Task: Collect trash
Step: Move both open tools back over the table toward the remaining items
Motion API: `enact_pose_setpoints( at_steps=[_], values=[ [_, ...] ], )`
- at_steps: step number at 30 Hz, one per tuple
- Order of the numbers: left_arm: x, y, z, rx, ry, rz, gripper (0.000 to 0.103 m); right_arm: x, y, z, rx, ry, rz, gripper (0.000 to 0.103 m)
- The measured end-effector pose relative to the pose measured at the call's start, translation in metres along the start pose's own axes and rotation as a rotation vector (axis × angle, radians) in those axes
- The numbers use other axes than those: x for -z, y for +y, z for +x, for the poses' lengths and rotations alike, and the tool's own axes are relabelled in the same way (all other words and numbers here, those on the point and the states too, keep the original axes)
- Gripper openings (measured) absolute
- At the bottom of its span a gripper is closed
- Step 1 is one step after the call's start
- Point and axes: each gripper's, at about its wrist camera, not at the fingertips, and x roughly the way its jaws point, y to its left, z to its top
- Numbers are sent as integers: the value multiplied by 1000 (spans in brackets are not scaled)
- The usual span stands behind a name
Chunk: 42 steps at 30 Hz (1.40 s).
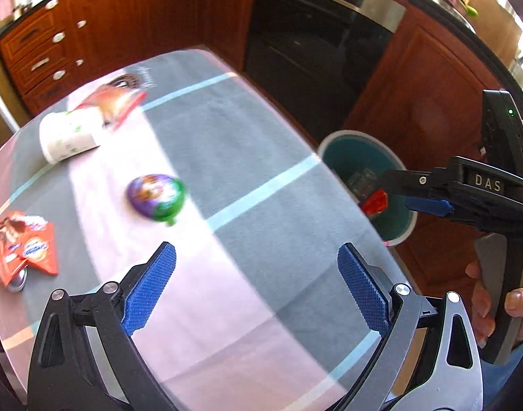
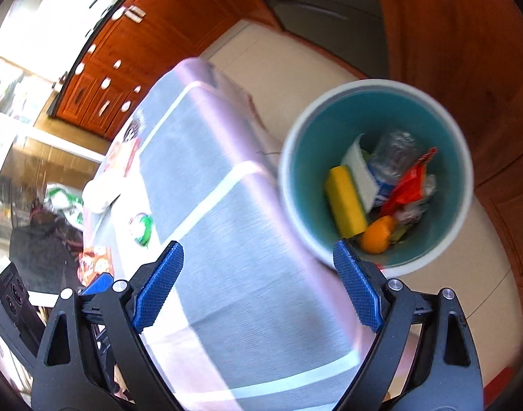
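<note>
Right tool (image 2: 258, 287) wide open, empty, beside trash bin (image 2: 295, 157)

We see bright daylight glaring from windows behind the counter (image 2: 39, 27); both views show motion smear and fisheye-bent edges.

The middle of the table (image 1: 247, 178) is lying bare under the left gripper (image 1: 256, 286), whose jaws are standing wide with nothing between them. Toward the far left corner a white cup (image 1: 68, 135) on its side and a red packet (image 1: 116, 102) are crowding together, touching. A purple lid (image 1: 155, 198) is sitting alone, apart from both. Red wrappers (image 1: 25, 250) are blocking the left edge. Off the right edge, the bin (image 2: 460, 144) is standing open-topped on the floor, its mouth unobstructed from above; the right gripper (image 2: 258, 284), jaws wide and empty, is hanging beside its rim.
</note>
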Motion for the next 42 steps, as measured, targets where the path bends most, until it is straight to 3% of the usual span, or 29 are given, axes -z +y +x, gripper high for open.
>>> enact_pose_setpoints(
  at_steps=[10,24,32,42],
  values=[
    [34,94,-52,-80,-53,-123,96,30,82,22,17,46,-125,85],
    [53,216,-80,-182,-83,-262,96,49,170,67,51,104,-312,85],
    [37,247,-59,-200,-48,-241,96,44,191,105,79,142,-345,85],
    [16,259,-26,-176,-13,-212,96,28,216,140,133,106,-450,85]
  ],
)
